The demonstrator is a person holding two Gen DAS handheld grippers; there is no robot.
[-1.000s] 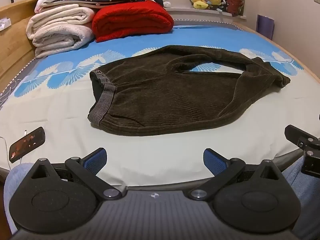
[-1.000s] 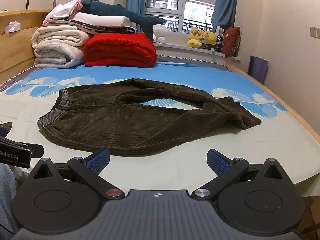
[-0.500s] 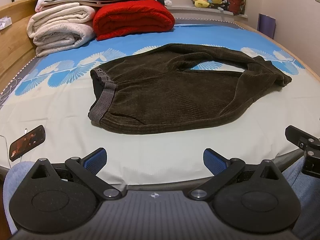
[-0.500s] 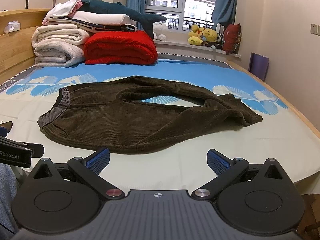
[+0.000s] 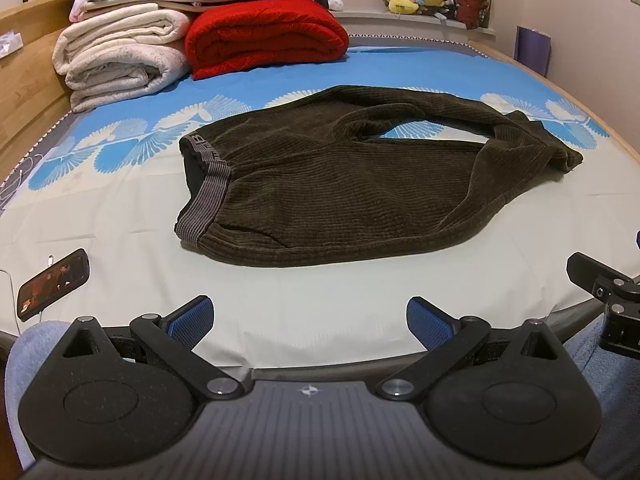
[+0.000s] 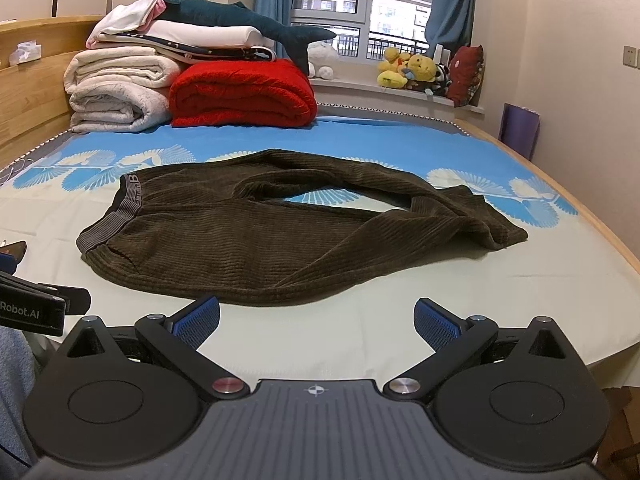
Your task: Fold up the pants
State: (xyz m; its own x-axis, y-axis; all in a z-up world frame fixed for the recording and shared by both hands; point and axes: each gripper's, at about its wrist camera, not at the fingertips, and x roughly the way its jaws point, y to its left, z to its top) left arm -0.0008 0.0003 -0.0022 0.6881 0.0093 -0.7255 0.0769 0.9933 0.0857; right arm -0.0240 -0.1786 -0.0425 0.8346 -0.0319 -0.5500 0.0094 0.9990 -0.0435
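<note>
Both the left gripper [image 5: 308, 322] and right gripper [image 6: 316, 322] hover with fingers spread; pants [image 5: 352, 184] lie at twelve o'clock.

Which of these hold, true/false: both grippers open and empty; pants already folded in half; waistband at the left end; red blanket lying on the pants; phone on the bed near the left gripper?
1. Both the left gripper and right gripper are open and hold nothing. True.
2. The pants are folded in half. False: they lie spread out, legs curving to the right.
3. The waistband is at the left end. True.
4. The red blanket lies on the pants. False: it sits apart, at the far end of the bed.
5. A phone lies on the bed near the left gripper. True.
</note>
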